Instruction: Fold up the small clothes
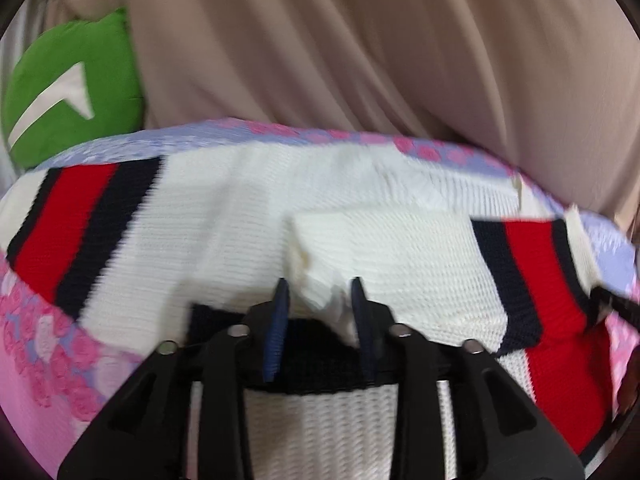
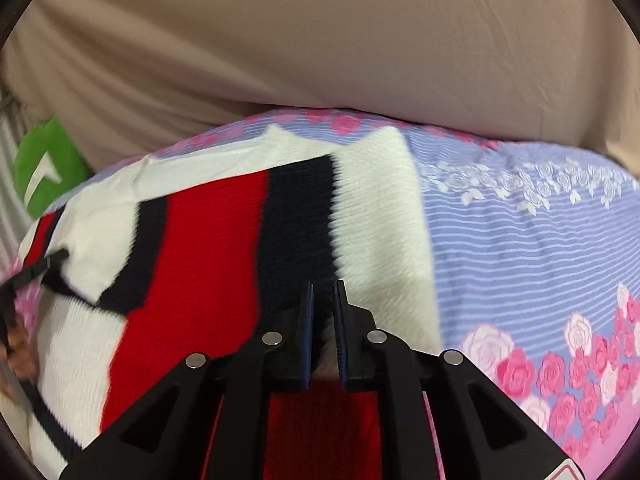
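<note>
On the bedsheet point(image 2: 520, 232): my sweater point(image 1: 240, 220), half-folded.
Left gripper point(image 1: 318, 292): parted, empty.
Right gripper point(image 2: 323, 304): pinching sleeve cuff.
Risk: loose knit slips, fold collapses.

Ribbed knit sweater point(image 1: 248, 240) on smooth printed cotton bedsheet point(image 2: 520, 240).

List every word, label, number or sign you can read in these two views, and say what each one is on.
No readable text in either view.
Green cushion: a white arrow-like mark, no letters.
Knit sweater: only red and dark stripes, no label showing.
Floral bedsheet: printed roses and stripes, no words.
Red-edged sticker on the right gripper's body: cut off, unreadable.
</note>
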